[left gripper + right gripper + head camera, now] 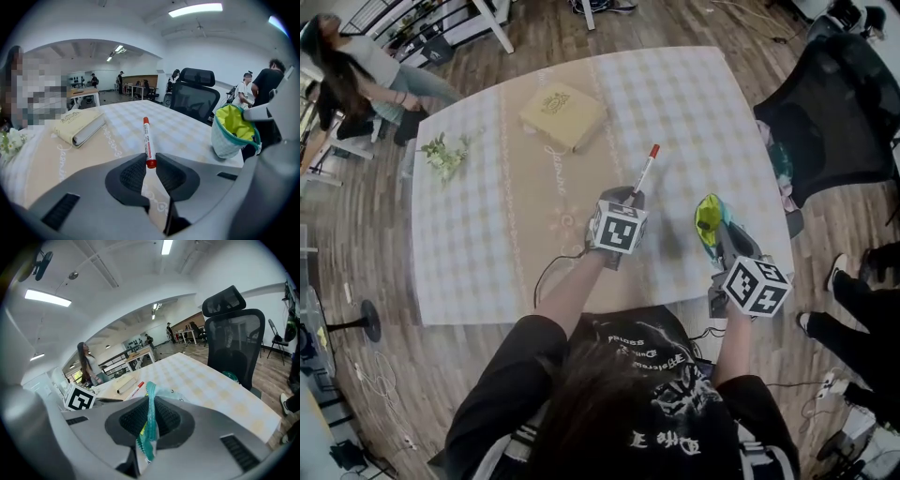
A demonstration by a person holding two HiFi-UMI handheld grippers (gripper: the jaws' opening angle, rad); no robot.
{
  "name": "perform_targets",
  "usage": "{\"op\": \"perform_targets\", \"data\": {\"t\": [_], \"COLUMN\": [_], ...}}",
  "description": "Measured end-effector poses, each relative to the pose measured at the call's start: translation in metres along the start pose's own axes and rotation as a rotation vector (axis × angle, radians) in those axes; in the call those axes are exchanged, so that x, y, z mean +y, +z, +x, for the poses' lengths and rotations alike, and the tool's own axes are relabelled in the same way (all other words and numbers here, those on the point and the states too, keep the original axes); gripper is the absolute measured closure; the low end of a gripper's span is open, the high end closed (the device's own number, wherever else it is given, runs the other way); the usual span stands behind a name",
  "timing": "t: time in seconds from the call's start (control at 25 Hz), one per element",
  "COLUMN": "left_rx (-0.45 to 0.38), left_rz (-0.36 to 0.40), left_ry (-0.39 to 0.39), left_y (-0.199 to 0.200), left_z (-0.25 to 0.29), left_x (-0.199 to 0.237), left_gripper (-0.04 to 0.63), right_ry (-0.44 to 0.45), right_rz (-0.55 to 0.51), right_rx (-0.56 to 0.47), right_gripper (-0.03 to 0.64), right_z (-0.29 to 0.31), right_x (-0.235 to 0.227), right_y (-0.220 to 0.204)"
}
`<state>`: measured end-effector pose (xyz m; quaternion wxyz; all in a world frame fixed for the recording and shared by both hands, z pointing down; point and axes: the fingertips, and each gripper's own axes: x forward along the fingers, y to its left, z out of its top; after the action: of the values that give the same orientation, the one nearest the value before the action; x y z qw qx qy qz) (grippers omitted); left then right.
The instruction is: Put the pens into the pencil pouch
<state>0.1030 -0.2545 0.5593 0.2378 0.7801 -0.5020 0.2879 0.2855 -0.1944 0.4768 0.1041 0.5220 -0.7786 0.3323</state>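
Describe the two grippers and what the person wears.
Both the left gripper and the right gripper are grey moulded shells with black ribbed pads. Each carries a white cube with black square markers. A thin black cable trails from the left one. The person wears a black short-sleeved top with white print.

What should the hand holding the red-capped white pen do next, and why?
Probably swing the left gripper rightward toward the teal fabric pouch with the yellow-green lining. Its jaws clamp the red-capped white pen, and the right gripper pinches the pouch's rim, with its mouth open toward the pen.
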Motion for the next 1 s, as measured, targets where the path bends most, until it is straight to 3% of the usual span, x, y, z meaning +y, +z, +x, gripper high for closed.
{"op": "perform_targets", "data": {"t": [0.28,0.6,0.84,1.0], "left_rx": [-0.042,-0.105,-0.056,-0.027], "left_rz": [-0.021,0.041,0.069,0.122], "left_ry": [-0.045,-0.144,-0.312,-0.385], "left_y": [-0.003,0.003,-0.006,-0.010], "left_z": [-0.046,-0.104,-0.141,-0.157], "left_x": [0.005,0.008,0.000,0.000], "left_gripper": [0.513,0.514,0.512,0.512], "right_ry": [-0.001,-0.019,-0.027,-0.026], "right_rz": [-0.015,-0.024,-0.029,-0.050], "right_rx": [0.018,0.054,0.075,0.083], "right_gripper": [0.577,0.577,0.577,0.577], "right_z": [0.005,0.016,0.024,0.030], "right_x": [0.016,0.046,0.068,0.081], "right_y": [-0.012,-0.033,-0.045,-0.048]}}
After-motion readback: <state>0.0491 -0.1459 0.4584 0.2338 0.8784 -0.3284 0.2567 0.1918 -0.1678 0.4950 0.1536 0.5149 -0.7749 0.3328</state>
